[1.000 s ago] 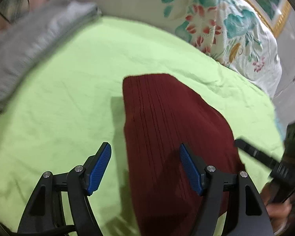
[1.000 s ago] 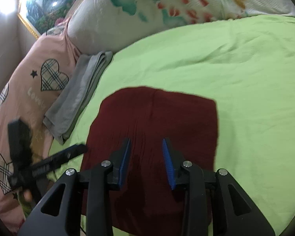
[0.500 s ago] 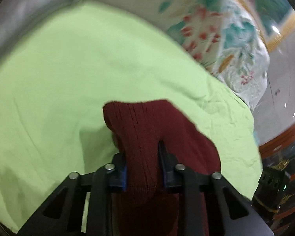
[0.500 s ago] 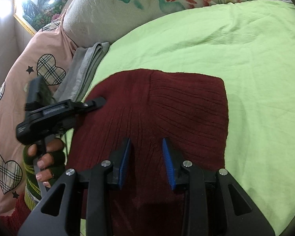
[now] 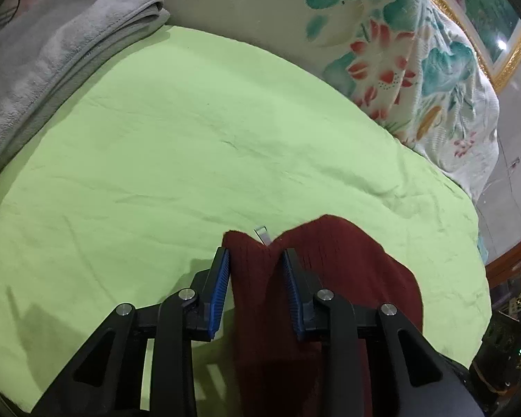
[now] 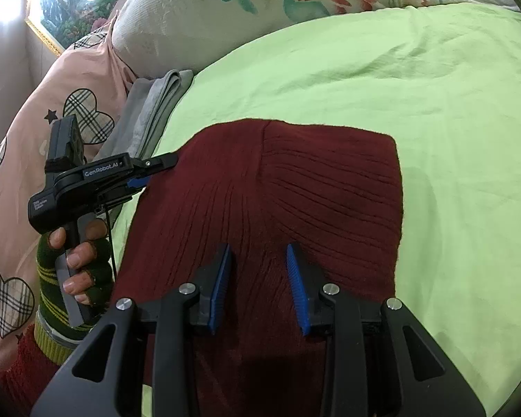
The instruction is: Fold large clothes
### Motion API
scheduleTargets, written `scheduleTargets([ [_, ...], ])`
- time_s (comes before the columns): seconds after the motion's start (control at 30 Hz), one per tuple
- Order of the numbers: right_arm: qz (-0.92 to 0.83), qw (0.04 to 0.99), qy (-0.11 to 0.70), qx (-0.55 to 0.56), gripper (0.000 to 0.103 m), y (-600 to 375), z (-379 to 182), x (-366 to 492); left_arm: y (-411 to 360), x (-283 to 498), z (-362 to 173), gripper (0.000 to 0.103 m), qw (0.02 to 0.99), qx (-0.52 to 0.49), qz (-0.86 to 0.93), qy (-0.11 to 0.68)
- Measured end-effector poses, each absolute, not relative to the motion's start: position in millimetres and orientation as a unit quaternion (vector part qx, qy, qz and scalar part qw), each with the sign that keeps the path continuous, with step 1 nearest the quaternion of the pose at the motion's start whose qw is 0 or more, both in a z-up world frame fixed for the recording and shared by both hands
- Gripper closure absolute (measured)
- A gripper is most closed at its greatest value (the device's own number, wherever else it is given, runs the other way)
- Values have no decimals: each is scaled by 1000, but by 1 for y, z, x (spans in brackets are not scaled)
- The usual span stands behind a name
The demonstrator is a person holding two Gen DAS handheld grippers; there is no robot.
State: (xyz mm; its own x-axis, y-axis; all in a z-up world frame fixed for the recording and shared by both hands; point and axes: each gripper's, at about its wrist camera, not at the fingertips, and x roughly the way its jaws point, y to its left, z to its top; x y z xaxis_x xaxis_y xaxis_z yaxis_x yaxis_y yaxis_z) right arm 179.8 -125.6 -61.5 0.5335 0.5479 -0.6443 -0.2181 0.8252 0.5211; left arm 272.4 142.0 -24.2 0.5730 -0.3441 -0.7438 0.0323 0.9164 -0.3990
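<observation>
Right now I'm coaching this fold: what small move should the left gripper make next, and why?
Probably carry the pinched corner across. The left gripper has a bunched edge of the maroon sweater between its opening jaws, raised off the green sheet, while the right gripper sits over the sweater's middle.

The left gripper (image 5: 255,271) points downward, jaws opening around gathered cloth. The right gripper (image 6: 258,278) hovers nearby, tilted down, jaws partly apart.

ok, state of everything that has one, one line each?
maroon knit sweater: partly folded on the green sheet, left edge lifted
left gripper: jaws opening, sweater edge between its fingers
right gripper: fabric between its fingers, grip unclear
grey towel: folded, lying by the pillows
</observation>
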Motion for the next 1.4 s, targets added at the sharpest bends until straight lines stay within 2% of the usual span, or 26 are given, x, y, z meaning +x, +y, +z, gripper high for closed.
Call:
scheduleTargets([
  [0.3,232,861,401,212,69,-144,-39,146,129,147,24,73,903,-123,-156,380],
  [0.43,226,861,405,209,69,-147,-38,130,108,100,25,73,899,-114,-206,370],
  [0.5,215,864,413,193,69,-145,-42,126,95,88,15,73,892,-100,-216,383],
  [0.57,194,864,430,175,69,-144,-51,128,84,89,-6,79,882,-87,-207,414],
  [0.63,189,861,438,175,69,-145,-60,131,77,91,-24,78,881,-74,-196,425],
  [0.83,184,864,437,166,69,-142,-64,131,60,82,-24,77,896,-17,-168,411],
  [1.0,189,864,432,176,69,-149,-53,117,67,71,-15,76,896,-39,-159,414],
  [1.1,191,868,424,175,68,-155,-44,103,77,57,-9,64,896,-48,-147,416],
  [1.17,195,870,417,175,67,-157,-38,95,83,47,-6,51,897,-54,-137,416],
  [1.33,195,883,401,150,50,-158,-28,64,102,22,-5,25,903,-55,-93,416],
  [1.4,189,887,401,131,44,-158,-29,53,106,13,-10,22,905,-39,-66,419],
])
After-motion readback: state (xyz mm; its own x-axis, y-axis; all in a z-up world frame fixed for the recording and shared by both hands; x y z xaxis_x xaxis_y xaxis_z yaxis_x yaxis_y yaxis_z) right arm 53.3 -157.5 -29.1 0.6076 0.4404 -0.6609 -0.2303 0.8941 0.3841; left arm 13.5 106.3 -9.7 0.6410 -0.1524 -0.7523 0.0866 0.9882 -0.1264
